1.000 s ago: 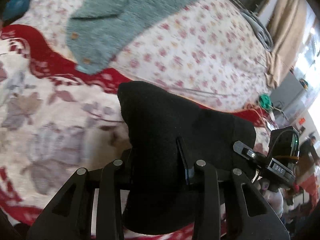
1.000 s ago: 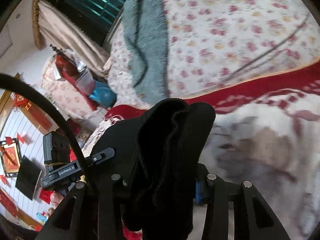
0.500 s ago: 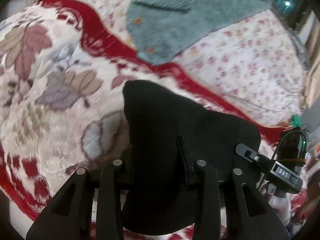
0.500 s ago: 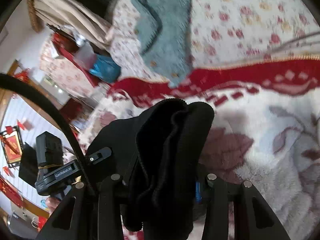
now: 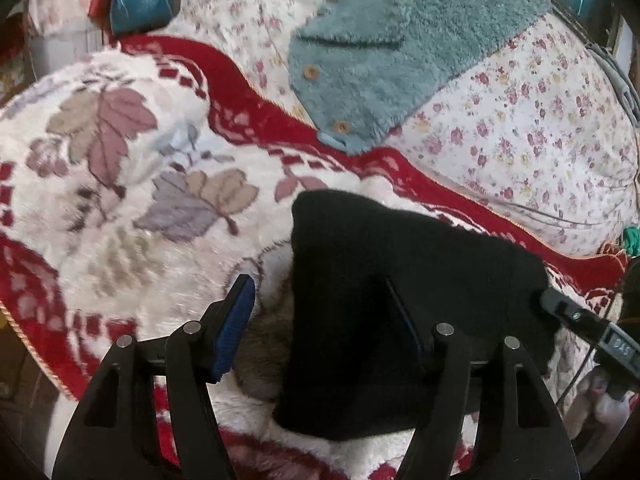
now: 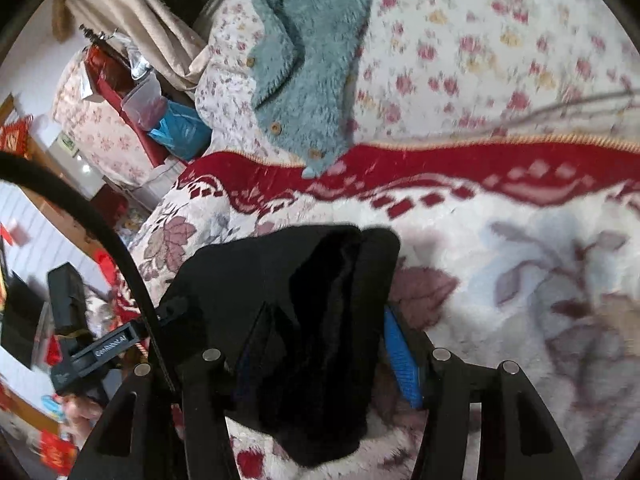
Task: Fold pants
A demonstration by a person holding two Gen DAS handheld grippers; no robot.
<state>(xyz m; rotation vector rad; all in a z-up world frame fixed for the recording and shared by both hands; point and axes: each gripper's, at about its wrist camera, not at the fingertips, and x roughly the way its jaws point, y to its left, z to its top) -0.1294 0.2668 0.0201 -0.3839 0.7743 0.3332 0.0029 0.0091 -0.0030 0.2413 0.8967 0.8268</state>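
The folded black pants [image 5: 400, 260] rest on the plush white-and-red leaf blanket [image 5: 140, 160]. My left gripper [image 5: 316, 284] has its jaws opening. Its left blue pad [image 5: 236, 320] stands clear of the cloth, while the pants drape over its right finger. In the right wrist view the pants [image 6: 300, 272] hang bunched between the jaws of my right gripper [image 6: 326, 308], which are also opening. Its right blue pad [image 6: 400, 352] shows bare beside the cloth's edge, and cloth hides the left finger's pad.
A teal fleece jacket [image 5: 380, 60] with wooden buttons lies on the floral quilt [image 5: 520, 120] beyond the blanket's red border. A blue bag [image 5: 136, 0] and boxes sit past the bed's far left edge. The bed's edge falls away at the lower left.
Both grippers tipped down toward the blanket with the pants. The left gripper's jaws spread wide and its left pad came off the cloth. The right gripper's jaws widened too.
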